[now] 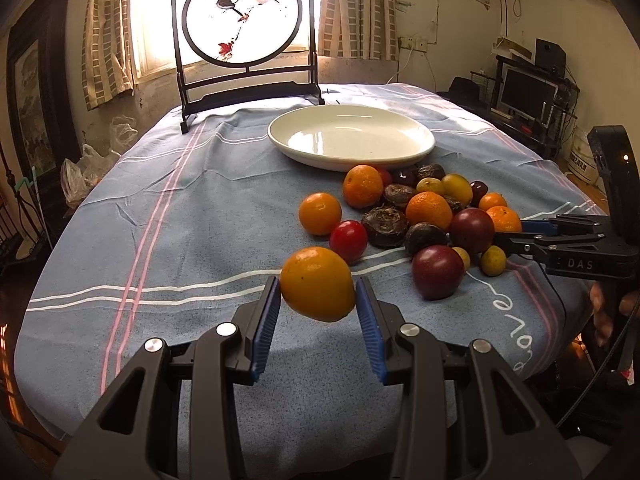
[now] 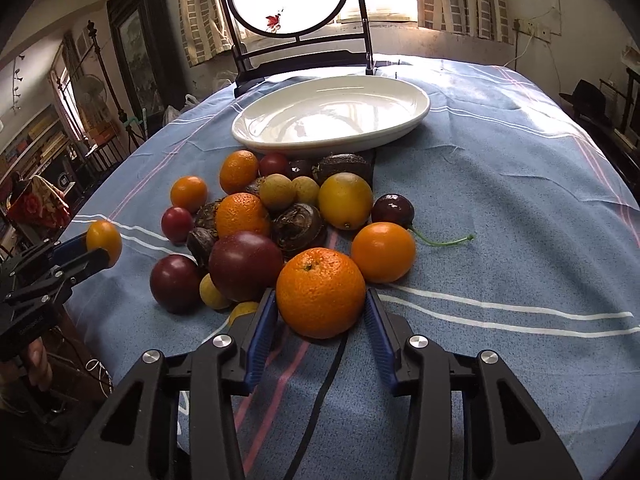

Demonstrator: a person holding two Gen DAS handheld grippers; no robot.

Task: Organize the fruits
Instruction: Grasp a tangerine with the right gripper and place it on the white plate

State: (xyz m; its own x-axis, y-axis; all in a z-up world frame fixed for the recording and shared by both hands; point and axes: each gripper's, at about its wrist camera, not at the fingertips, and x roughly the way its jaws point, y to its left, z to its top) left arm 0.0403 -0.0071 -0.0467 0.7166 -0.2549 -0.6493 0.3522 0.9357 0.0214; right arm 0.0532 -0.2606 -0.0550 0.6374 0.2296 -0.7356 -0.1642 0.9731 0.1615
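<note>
One white plate (image 2: 412, 114), two claws, one fruit pile (image 2: 280, 220)

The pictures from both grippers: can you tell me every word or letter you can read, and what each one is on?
"DAS": white letters on the black body of the right hand-held gripper.
"ove": part of a white word on the blue tablecloth, turned around; the rest is hidden.
Grey writing on the left hand-held gripper: too blurred to read.
White bucket with dark characters: too small to read.
</note>
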